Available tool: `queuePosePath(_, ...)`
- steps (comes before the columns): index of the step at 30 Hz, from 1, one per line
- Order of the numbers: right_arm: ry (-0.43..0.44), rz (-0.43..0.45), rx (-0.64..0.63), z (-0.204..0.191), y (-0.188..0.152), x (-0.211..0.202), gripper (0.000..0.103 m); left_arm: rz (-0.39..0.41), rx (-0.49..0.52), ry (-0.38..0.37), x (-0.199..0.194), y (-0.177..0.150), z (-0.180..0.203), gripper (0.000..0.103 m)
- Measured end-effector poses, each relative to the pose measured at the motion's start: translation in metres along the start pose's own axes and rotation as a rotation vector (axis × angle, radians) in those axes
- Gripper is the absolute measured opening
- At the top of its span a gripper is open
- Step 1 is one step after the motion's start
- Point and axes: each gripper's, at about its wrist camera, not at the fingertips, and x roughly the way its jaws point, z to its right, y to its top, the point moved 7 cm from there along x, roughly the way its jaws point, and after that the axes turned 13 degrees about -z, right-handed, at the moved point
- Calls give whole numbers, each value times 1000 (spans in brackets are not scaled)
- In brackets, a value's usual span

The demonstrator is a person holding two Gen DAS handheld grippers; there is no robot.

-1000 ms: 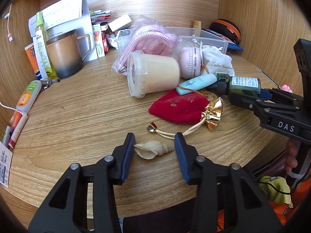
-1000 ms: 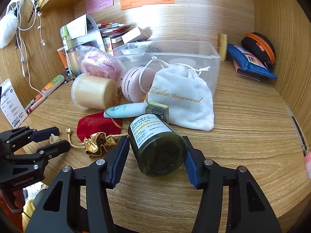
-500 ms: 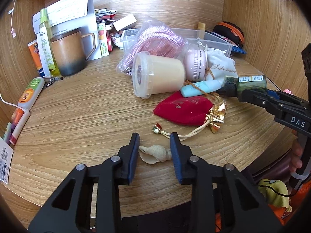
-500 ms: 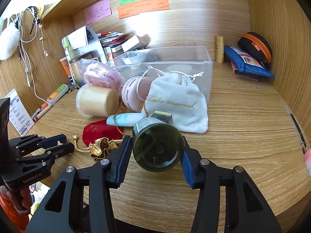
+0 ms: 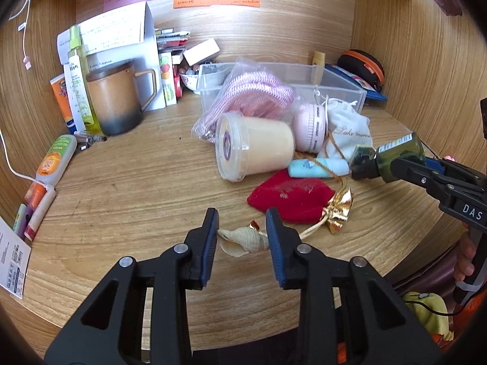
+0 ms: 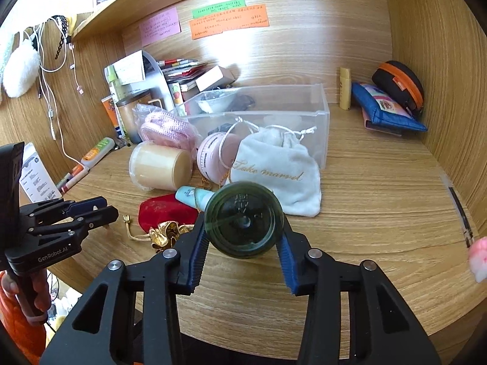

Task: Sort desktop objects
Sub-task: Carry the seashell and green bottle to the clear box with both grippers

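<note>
My left gripper (image 5: pixel 242 228) is shut on a pale spiral seashell (image 5: pixel 243 238), held just above the wooden desk near its front edge. My right gripper (image 6: pixel 242 237) is shut on a dark green bottle (image 6: pixel 243 219), lifted off the desk with its base toward the camera. The bottle also shows in the left wrist view (image 5: pixel 392 158). A clear plastic bin (image 6: pixel 268 112) stands behind the clutter. A white drawstring pouch (image 6: pixel 277 170), a red pouch (image 5: pixel 289 199), a cream jar (image 5: pixel 255 150) and a teal tube (image 5: pixel 318 168) lie in the middle.
A brown mug (image 5: pixel 117 100), a spray bottle (image 5: pixel 79 76) and boxes stand at the back left. A blue wallet (image 6: pixel 383 109) and a black-orange case (image 6: pixel 398 86) lie at the back right. Wooden walls enclose the desk on three sides.
My left gripper closed on the seashell and raised it slightly. My right gripper lifted and tilted the green bottle, turning its base toward the camera.
</note>
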Motion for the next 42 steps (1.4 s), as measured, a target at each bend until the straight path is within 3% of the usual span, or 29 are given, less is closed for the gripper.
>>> queuePosePath(30, 64, 49, -24, 6, 49, -24, 38, 101, 17, -50, -29, 76, 19, 31)
queuePosePath(42, 19, 65, -68, 18, 84, -29, 38, 141, 48, -46, -36, 118, 27, 31)
